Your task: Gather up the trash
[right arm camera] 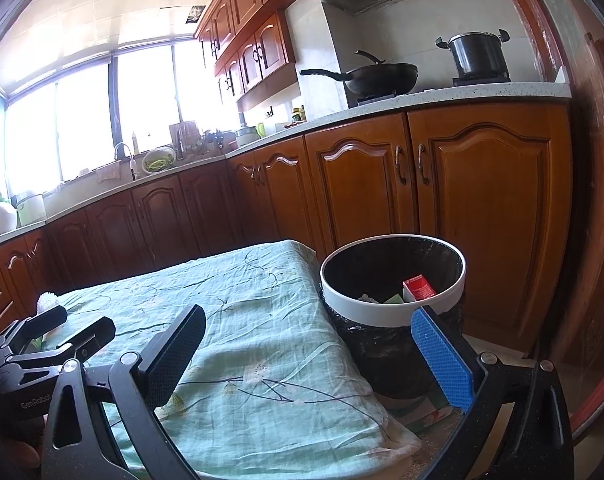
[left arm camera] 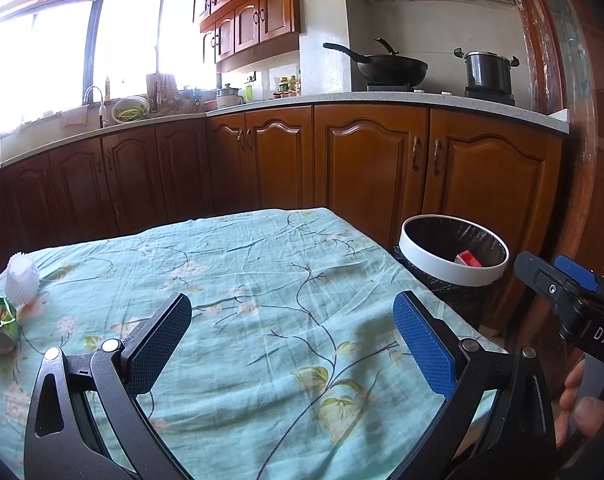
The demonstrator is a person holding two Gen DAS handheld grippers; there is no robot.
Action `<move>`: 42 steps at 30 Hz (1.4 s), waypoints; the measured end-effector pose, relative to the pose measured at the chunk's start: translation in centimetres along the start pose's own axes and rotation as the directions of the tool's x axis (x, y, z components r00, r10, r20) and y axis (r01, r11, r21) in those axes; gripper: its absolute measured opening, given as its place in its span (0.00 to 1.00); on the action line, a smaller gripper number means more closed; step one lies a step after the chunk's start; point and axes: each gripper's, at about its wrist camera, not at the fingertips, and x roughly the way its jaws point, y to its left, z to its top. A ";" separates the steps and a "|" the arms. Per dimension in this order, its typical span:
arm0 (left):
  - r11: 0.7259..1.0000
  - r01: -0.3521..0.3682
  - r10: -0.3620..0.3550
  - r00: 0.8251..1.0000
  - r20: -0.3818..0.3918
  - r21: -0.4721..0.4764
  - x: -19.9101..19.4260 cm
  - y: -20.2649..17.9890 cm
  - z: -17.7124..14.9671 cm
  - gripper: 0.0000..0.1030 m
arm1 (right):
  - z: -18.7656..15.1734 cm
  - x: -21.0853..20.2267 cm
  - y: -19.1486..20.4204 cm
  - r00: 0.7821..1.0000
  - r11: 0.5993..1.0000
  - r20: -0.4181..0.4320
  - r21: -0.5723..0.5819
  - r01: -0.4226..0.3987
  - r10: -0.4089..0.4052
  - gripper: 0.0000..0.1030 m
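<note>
In the left wrist view the left gripper (left arm camera: 290, 340) hangs over the table (left arm camera: 262, 248) with its jaws spread wide and nothing between them. Left of that gripper, near the table's left edge, lies a crushed green can (left arm camera: 1, 324), and touching it on the far side stands a white foam fruit net (left arm camera: 21, 278). The can looks light and thin-walled, dented already, so it should give under the pads; a hold across its flattened middle seems safest, since the round end may slip. The net looks soft and almost weightless and would likely squash flat in any hold. Right of the table stands the bin (left arm camera: 453, 272), a red carton (left arm camera: 469, 258) inside it.

In the right wrist view the right gripper (right arm camera: 307, 350) is likewise wide open and empty, beside the table's right edge (right arm camera: 341, 364), with the bin (right arm camera: 381, 316) just ahead of its blue pad. The red carton (right arm camera: 418, 288) rests in the bin, and the foam net (right arm camera: 48, 301) peeks up far to the left, behind the left gripper (right arm camera: 68, 326), whose state cannot be told here
</note>
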 end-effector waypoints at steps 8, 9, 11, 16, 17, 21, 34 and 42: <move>1.000 0.004 -0.004 1.000 -0.008 0.000 0.2 0.2 0.0 1.00 | 0.1 0.0 0.2 1.000 1.000 0.000 -0.001 -0.003 0.003 1.00; 1.000 0.006 -0.006 1.000 -0.008 0.000 0.2 0.2 0.0 1.00 | 0.1 0.0 0.2 1.000 1.000 -0.001 0.000 -0.003 0.003 1.00; 1.000 0.006 -0.006 1.000 -0.009 0.001 0.3 0.2 0.0 1.00 | 0.1 0.0 0.3 1.000 1.000 -0.002 0.000 -0.004 0.004 1.00; 1.000 0.010 -0.010 1.000 -0.012 0.003 0.4 0.3 -0.1 1.00 | 0.2 0.1 0.4 1.000 1.000 -0.003 -0.003 -0.006 0.006 1.00; 1.000 0.010 -0.010 1.000 -0.012 0.002 0.4 0.3 -0.1 1.00 | 0.2 0.1 0.5 1.000 1.000 -0.004 -0.003 -0.006 0.006 1.00; 1.000 0.010 -0.010 1.000 -0.013 -0.004 0.4 0.4 -0.1 1.00 | 0.2 0.1 0.6 1.000 1.000 -0.004 -0.002 -0.007 0.007 1.00; 1.000 0.017 -0.017 1.000 -0.020 -0.003 0.6 0.4 -0.1 1.00 | 0.1 0.3 0.6 1.000 1.000 -0.008 -0.003 -0.011 0.011 1.00; 1.000 0.021 -0.021 1.000 -0.022 -0.004 0.8 0.6 -0.1 1.00 | 0.2 0.3 0.7 1.000 1.000 -0.010 -0.005 -0.014 0.014 1.00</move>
